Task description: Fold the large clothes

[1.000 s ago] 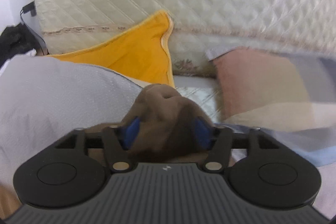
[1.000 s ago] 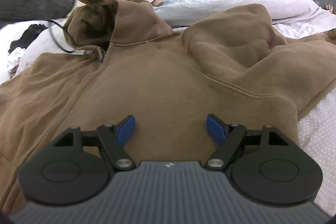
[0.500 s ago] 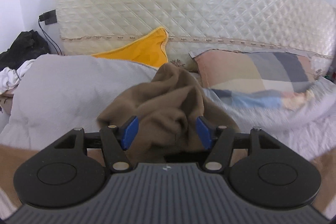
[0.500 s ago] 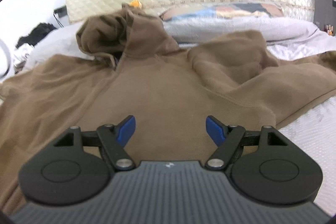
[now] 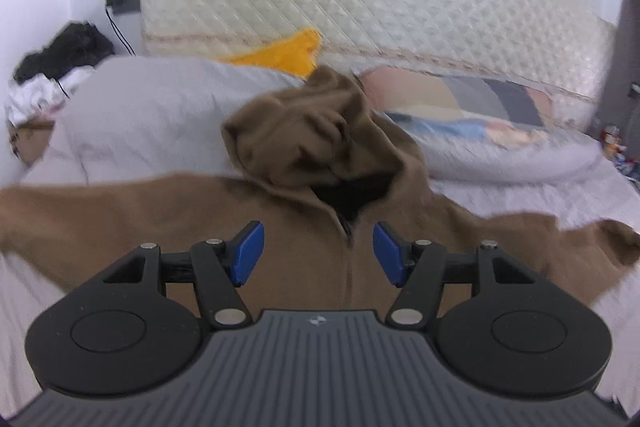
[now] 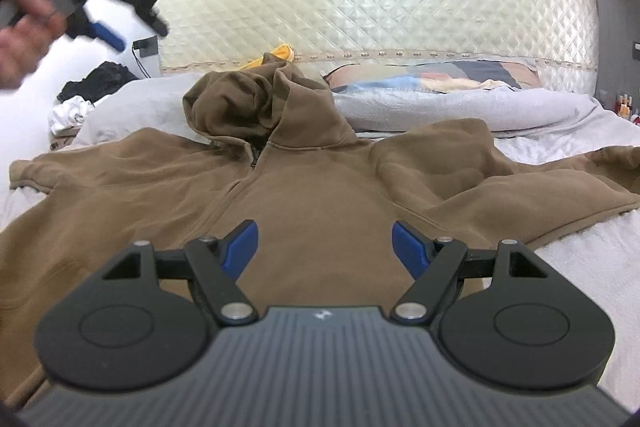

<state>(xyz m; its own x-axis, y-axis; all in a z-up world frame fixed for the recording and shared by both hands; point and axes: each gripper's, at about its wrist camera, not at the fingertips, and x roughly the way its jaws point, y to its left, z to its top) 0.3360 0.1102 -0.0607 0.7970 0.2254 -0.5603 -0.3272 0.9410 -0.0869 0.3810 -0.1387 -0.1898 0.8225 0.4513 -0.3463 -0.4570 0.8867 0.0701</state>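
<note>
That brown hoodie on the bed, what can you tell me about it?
The hoodie is brown, of thick soft fleece, with a front zip. It lies front up on the grey bedding, sleeves spread to both sides. Its hood is crumpled in a heap against the grey duvet. Neither gripper touches it.

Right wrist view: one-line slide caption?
Brown hoodie spread on the bed, hood bunched; right gripper open above it.

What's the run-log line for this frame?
left tool: open, empty | right tool: open, empty | brown hoodie: spread on bed, unfolded
</note>
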